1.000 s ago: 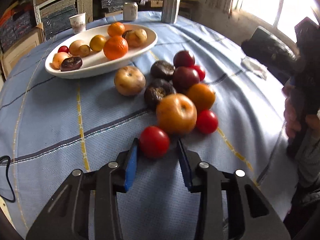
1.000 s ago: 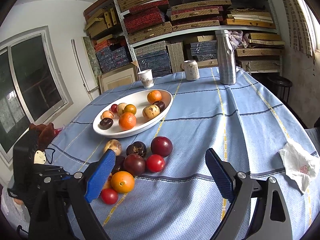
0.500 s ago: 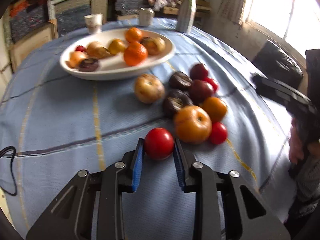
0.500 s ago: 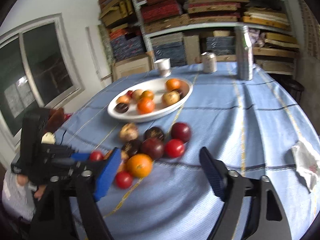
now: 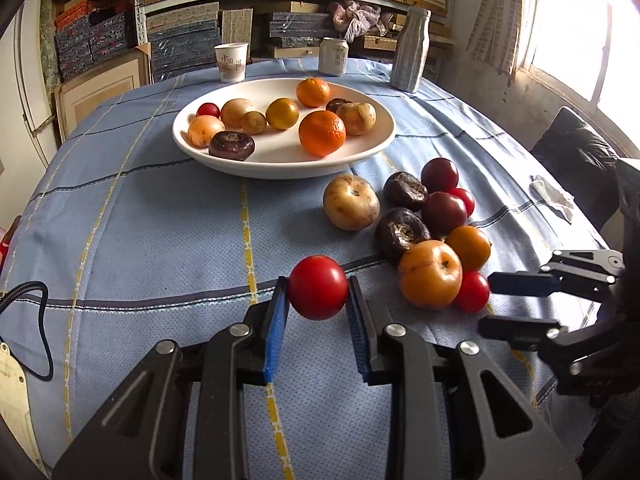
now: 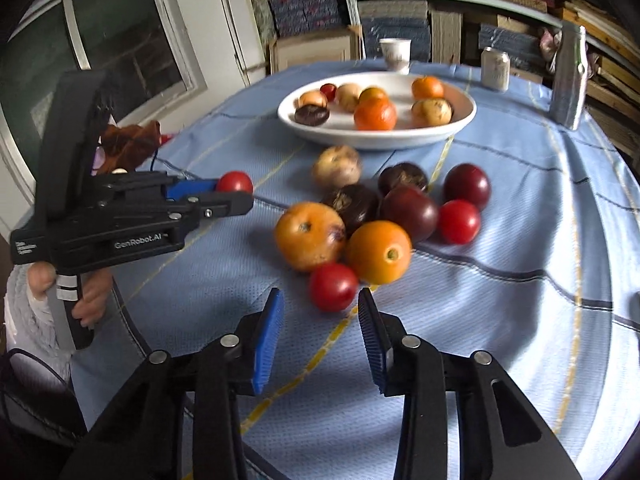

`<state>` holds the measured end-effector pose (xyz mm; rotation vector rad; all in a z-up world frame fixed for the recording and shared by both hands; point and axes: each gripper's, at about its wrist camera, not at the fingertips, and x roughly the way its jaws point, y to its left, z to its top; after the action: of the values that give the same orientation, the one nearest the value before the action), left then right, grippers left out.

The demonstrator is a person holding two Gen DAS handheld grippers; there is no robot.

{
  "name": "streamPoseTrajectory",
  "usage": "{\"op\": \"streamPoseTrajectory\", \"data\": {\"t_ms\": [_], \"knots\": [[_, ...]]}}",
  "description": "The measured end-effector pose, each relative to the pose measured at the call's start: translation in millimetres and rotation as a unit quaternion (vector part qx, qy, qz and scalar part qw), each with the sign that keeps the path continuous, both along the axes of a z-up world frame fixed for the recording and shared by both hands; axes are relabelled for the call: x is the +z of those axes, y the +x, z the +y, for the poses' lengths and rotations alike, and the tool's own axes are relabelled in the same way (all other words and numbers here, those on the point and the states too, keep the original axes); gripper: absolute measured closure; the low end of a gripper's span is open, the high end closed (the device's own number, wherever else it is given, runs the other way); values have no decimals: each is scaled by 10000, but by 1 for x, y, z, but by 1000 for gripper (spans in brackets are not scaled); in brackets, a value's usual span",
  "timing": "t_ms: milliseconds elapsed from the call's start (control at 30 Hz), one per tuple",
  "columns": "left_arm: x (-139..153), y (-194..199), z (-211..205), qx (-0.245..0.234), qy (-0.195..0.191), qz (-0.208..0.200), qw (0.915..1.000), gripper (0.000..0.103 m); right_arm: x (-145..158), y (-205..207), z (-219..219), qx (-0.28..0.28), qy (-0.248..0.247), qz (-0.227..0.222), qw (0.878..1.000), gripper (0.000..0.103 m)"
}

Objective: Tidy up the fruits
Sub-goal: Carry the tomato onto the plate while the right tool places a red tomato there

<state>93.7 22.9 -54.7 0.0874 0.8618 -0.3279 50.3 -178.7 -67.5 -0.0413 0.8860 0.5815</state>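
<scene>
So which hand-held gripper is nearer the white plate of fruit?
Left. The left hand-held gripper, shut on a red tomato, faces the white plate across bare cloth; the right hand-held gripper, closing, sits behind the loose fruit pile.

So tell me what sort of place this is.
Probably a storeroom or workshop used as a dining corner: metal shelves stacked with patterned flat boxes, a round table under a blue checked cloth, and a white oval plate of fruit.
</scene>
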Motion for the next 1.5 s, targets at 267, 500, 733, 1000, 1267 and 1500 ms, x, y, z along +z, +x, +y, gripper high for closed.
{"op": "streamPoseTrajectory", "data": {"t_ms": [267,500,733,1000,1267,1500], "knots": [[-4,2,-1,-15,-10,120,9999,75,-7,18,2,-115,282,372,9988,78],[1,4,3,157,-24,30,9999,75,1,16,-9,-143,666,316,9972,78],[43,43,7,416,128,-330,9985,75,66,26,-25,-370,468,-779,9952,78],[56,130,2,678,36,-221,9974,75,84,124,-3,-541,160,-936,9940,78],[33,188,2,769,-115,112,9969,75,50,214,22,-640,186,-329,9972,75],[21,192,7,736,-136,271,9968,68,51,217,18,-664,371,-404,9963,60]]}}
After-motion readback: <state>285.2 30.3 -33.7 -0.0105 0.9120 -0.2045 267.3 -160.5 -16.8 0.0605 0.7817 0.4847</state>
